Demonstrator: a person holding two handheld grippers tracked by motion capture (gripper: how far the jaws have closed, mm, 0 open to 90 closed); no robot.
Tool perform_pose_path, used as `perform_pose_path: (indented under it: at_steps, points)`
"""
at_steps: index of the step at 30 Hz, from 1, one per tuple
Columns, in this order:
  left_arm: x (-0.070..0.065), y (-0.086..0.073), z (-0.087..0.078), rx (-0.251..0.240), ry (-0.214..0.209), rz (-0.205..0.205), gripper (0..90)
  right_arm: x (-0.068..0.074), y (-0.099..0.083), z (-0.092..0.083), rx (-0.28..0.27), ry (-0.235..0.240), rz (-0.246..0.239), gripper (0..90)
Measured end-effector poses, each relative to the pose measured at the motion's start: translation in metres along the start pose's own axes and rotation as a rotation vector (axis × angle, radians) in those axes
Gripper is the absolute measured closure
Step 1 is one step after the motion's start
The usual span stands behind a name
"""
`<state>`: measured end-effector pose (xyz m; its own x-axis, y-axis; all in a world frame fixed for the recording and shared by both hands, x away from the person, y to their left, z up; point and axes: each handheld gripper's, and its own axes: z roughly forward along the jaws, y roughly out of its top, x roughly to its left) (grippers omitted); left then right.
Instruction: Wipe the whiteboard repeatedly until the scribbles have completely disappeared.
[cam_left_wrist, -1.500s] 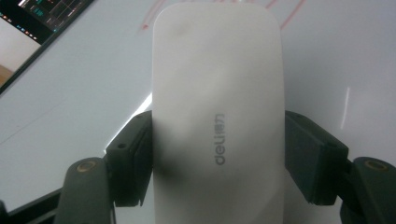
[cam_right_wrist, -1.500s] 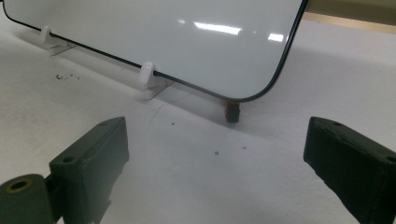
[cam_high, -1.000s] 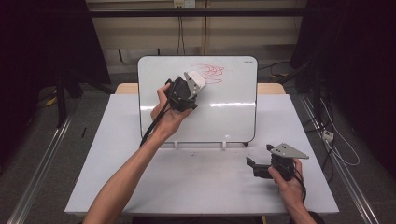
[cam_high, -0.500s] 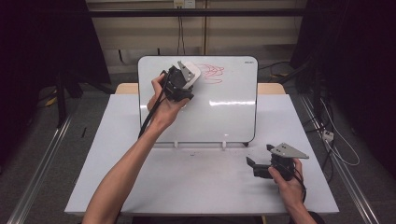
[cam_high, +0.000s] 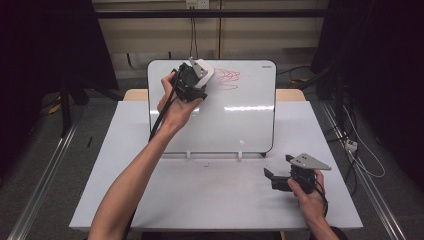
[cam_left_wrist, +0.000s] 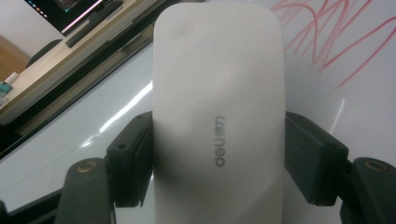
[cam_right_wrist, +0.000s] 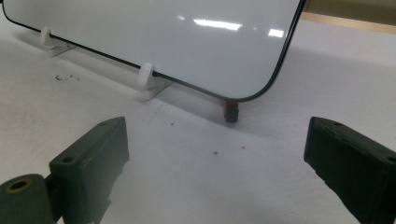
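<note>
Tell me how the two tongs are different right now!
The left tongs are shut on a white eraser; the right tongs are open and hold nothing. The left tongs are raised against the whiteboard near the red scribble; the right tongs sit low at the table, in front of the board's right bottom corner. Both have black jaws and are held by a hand.

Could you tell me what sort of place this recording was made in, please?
Probably a lab recording station: a white table holding a whiteboard, dark curtains at the sides, and cables hanging down the back wall.
</note>
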<state>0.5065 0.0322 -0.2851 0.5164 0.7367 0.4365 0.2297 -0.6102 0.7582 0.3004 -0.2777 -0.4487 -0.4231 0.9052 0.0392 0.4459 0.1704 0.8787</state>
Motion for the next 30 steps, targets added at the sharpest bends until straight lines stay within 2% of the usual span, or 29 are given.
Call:
perform_pose_path:
  at_steps: [3,18,23,30]
  points:
    - [-0.001,0.001,0.001,0.012,0.009,0.003,31.1,0.000,0.000,0.000,-0.001,0.000,0.000,6.4]
    - [-0.004,0.003,0.001,0.010,0.024,-0.002,31.1,0.001,0.000,0.001,0.002,0.001,0.003,6.5]
    - [-0.010,0.007,0.002,0.011,0.016,0.006,31.2,0.000,0.000,0.000,0.000,0.000,0.002,6.5]
    - [-0.019,0.011,0.005,0.019,0.016,0.042,31.1,0.000,0.000,0.000,-0.003,0.002,-0.002,6.5]
